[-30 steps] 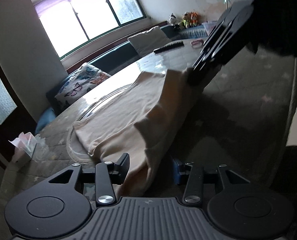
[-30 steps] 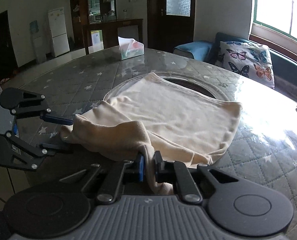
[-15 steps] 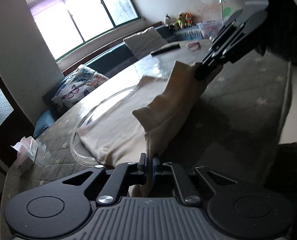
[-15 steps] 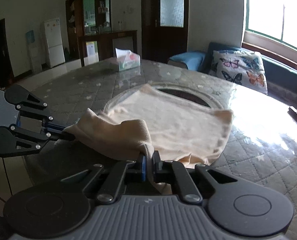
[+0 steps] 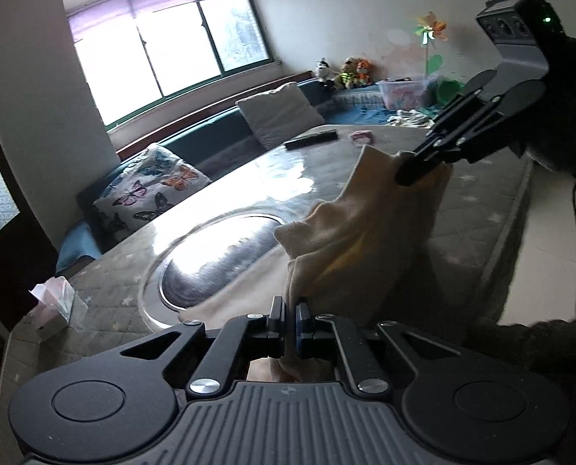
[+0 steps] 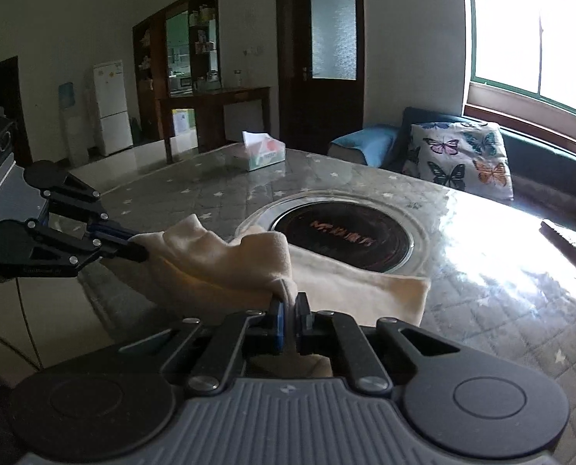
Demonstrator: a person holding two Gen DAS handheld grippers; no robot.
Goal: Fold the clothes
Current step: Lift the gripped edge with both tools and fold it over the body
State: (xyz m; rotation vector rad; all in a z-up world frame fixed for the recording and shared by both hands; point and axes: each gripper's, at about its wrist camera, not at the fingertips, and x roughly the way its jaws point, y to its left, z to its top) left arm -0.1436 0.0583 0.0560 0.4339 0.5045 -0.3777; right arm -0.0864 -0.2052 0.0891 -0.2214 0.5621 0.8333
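Note:
A cream garment (image 5: 357, 232) (image 6: 218, 259) hangs lifted above the quilted table (image 5: 477, 209) (image 6: 481, 302), stretched between both grippers. My left gripper (image 5: 289, 312) is shut on one corner of it at the bottom of the left wrist view, and shows at the left of the right wrist view as the left gripper (image 6: 140, 248). My right gripper (image 6: 288, 310) is shut on the other corner, and it appears as the right gripper (image 5: 408, 176) at the upper right of the left wrist view. The far edge of the garment still lies on the table.
A round inset cooktop (image 6: 342, 236) (image 5: 214, 255) sits in the middle of the table. A tissue box (image 6: 262, 153) (image 5: 53, 310), a dark remote (image 6: 566, 244) (image 5: 311, 140) and a small pink item (image 5: 361, 136) lie on the table. Cushions (image 6: 458, 159) line the window bench.
The left gripper shut on the garment's corner. Both grippers then rose, lifting the near edge of the garment off the table and uncovering the cooktop.

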